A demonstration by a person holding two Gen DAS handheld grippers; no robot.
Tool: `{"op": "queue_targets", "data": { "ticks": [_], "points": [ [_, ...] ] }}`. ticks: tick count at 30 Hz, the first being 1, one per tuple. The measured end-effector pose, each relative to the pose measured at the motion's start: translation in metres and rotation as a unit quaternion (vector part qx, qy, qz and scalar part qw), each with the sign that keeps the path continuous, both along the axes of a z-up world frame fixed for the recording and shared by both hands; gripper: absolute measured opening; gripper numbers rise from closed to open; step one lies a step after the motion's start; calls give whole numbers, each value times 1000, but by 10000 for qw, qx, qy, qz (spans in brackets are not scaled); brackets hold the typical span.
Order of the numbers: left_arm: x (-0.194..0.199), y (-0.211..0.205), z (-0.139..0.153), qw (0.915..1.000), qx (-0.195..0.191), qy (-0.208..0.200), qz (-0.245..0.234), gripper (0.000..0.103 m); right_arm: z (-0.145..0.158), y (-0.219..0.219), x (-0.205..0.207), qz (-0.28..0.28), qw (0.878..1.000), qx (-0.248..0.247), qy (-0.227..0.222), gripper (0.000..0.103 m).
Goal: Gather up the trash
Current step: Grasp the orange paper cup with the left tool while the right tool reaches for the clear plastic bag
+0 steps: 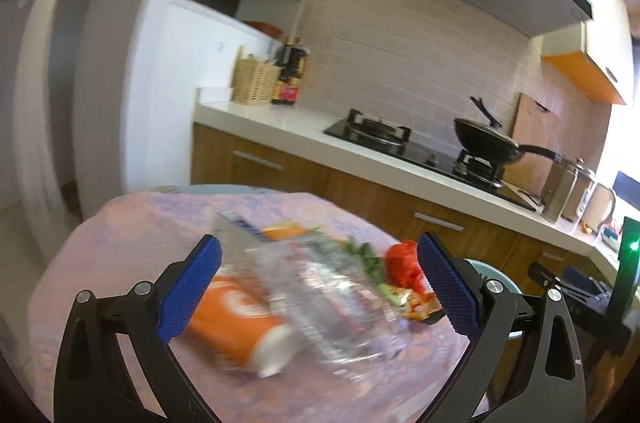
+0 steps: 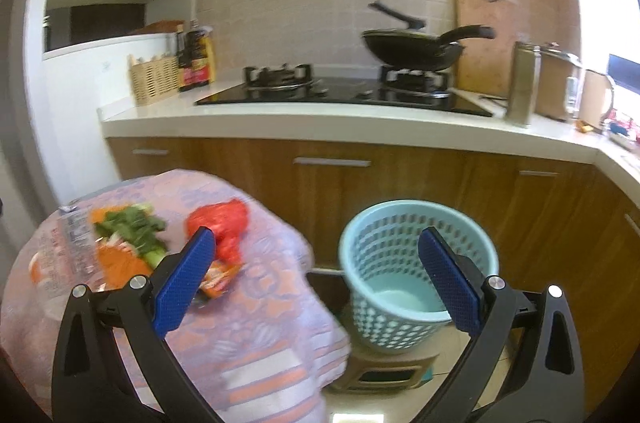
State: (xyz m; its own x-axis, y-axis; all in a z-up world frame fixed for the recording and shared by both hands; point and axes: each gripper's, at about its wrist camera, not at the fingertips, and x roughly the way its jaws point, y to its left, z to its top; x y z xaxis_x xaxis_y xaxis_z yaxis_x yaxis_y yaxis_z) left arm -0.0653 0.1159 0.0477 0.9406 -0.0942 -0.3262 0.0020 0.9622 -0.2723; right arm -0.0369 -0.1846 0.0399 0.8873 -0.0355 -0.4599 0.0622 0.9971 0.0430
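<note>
Trash lies on a round table with a pink patterned cloth: a clear crumpled plastic bottle, an orange cup with a white end, green vegetable scraps, a red plastic bag and an orange snack wrapper. My left gripper is open and empty, its jaws on either side of the bottle without touching it. My right gripper is open and empty, above the table's right edge. A light blue perforated trash basket stands on the floor to the table's right. The red bag and greens show left of the right gripper.
A kitchen counter with wooden cabinets runs behind the table. On it are a gas hob, a black wok, a wicker basket, sauce bottles and a steel pot. The basket stands on a low brown stool.
</note>
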Motion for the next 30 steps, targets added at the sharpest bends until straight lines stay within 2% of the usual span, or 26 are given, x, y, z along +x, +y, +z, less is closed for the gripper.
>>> {"op": "queue_targets", "data": {
  "ticks": [3,5,8,10,13,16,20,22,24,26,28,30],
  "points": [
    [-7,33,-2,9997,-129,156,149,95,-3,15,0,343,9994,53,72,97],
    [-6,56,-8,9985,-407,343,96,95,-3,25,-1,599,9981,109,94,90],
    [4,84,-25,9937,-810,771,86,94,-6,44,5,1181,9923,264,269,71],
    [13,97,-39,9887,-1100,1018,15,94,-7,56,10,1456,9881,304,382,55],
    [32,102,-60,9784,-1509,1413,-30,93,-6,74,16,1653,9850,262,418,48],
    [49,99,-78,9684,-1682,1841,-53,88,-3,84,17,1730,9837,263,408,47],
    [68,101,-94,9627,-1887,1939,-43,84,-2,91,23,1781,9829,184,433,48],
    [75,102,-100,9592,-1976,2020,-5,78,-3,96,27,1913,9804,184,445,48],
    [82,101,-106,9564,-2014,2114,-13,67,-5,103,31,2123,9758,206,476,48],
    [86,98,-109,9550,-2015,2177,-30,61,-7,109,37,2380,9692,328,550,55],
    [87,98,-111,9565,-1951,2168,-26,60,-10,118,44,2662,9607,482,627,72],
    [85,97,-108,9584,-1879,2151,1,54,-13,127,52,2803,9560,527,694,75]
  ]
}}
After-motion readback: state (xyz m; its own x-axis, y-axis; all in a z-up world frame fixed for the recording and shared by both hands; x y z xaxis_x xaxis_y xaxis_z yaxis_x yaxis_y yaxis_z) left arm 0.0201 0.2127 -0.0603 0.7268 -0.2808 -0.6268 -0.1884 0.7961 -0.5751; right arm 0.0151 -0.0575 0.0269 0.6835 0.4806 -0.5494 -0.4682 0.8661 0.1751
